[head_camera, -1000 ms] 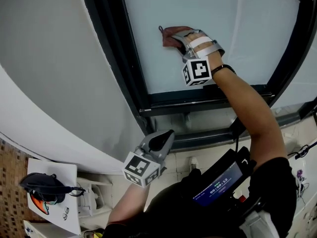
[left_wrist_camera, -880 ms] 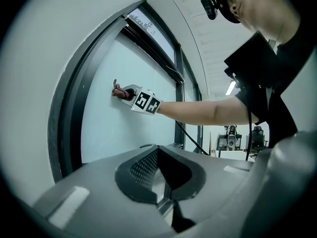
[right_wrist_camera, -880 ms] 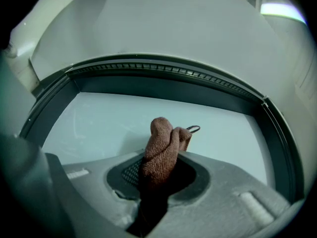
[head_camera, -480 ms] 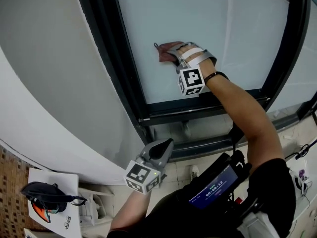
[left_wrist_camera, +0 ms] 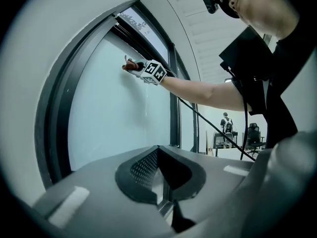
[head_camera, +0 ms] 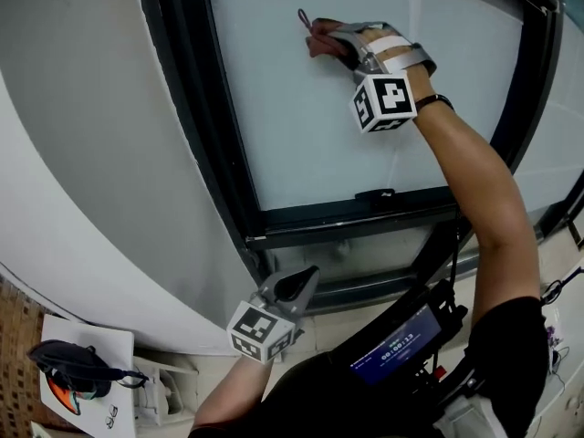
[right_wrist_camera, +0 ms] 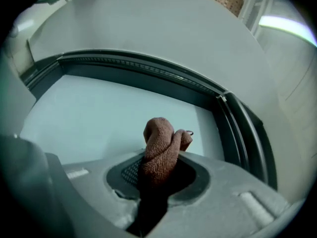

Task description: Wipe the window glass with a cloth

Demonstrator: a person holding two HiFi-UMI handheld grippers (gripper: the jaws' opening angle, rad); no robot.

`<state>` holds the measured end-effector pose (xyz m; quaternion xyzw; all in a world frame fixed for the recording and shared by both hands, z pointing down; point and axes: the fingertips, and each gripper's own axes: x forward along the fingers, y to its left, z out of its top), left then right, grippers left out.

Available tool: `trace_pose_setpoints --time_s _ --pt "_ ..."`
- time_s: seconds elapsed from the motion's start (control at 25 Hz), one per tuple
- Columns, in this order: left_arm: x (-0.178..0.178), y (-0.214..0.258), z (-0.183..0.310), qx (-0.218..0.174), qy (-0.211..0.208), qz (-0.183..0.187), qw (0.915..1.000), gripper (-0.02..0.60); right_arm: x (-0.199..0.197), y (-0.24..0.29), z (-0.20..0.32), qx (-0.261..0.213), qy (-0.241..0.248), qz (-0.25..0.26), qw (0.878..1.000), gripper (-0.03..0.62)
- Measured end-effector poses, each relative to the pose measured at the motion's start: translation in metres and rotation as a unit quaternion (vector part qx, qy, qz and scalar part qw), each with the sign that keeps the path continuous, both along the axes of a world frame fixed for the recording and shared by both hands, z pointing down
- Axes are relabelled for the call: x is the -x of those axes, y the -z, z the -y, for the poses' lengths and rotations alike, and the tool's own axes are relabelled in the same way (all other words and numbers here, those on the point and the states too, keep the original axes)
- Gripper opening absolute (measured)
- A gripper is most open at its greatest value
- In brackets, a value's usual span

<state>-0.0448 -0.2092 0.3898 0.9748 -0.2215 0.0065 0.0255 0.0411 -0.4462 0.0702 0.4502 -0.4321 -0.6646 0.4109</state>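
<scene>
Resting against the window glass (head_camera: 301,117), a brown cloth (head_camera: 319,37) is clamped in the right gripper (head_camera: 339,46). The left gripper (head_camera: 301,281) is held closed, empty.

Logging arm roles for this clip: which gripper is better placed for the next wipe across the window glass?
Right. The right gripper is shut on the brown cloth, high up at the window glass. The left gripper hangs below the frame, fingers together and empty.

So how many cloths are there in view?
1: a brown cloth, clamped in the right gripper against the upper window glass. The left gripper holds none.
</scene>
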Motion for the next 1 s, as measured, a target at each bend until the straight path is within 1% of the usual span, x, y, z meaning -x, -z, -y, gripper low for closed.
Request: trace_pose_setpoints --time_s 0.08,0.24,0.4,0.52,0.6,0.76,0.84,1.0 --pt "-0.008 0.01 0.009 -0.01 0.002 -0.006 0.9999 0.017 -0.014 0.039 0.0 -0.023 -0.006 0.003 1.0 0.066" --pt "-0.031 0.019 0.022 -0.012 0.002 -0.018 0.9998 0.017 -0.04 0.101 0.005 -0.059 -0.013 0.006 0.998 0.066" --pt "-0.049 0.029 0.038 -0.024 0.015 -0.03 0.9992 0.017 -0.054 0.14 0.013 -0.079 -0.015 0.004 0.997 0.066" --pt "-0.059 0.031 0.047 -0.023 0.025 -0.043 0.9985 0.017 -0.055 0.152 0.02 -0.083 -0.009 0.002 0.997 0.066" --pt "-0.064 0.029 0.048 -0.02 0.031 -0.044 0.9983 0.017 -0.052 0.159 0.023 -0.092 -0.004 0.002 0.996 0.066" --pt "-0.068 0.029 0.051 -0.022 0.04 -0.048 0.9978 0.017 -0.046 0.169 0.024 -0.127 -0.01 -0.018 0.992 0.066" --pt "-0.066 0.029 0.053 -0.022 0.045 -0.05 0.9975 0.017 -0.045 0.164 0.027 -0.124 -0.008 -0.018 0.992 0.066" --pt "-0.062 0.022 0.051 -0.01 0.053 -0.044 0.9976 0.017 -0.047 0.143 0.033 -0.097 0.006 -0.009 0.995 0.066"
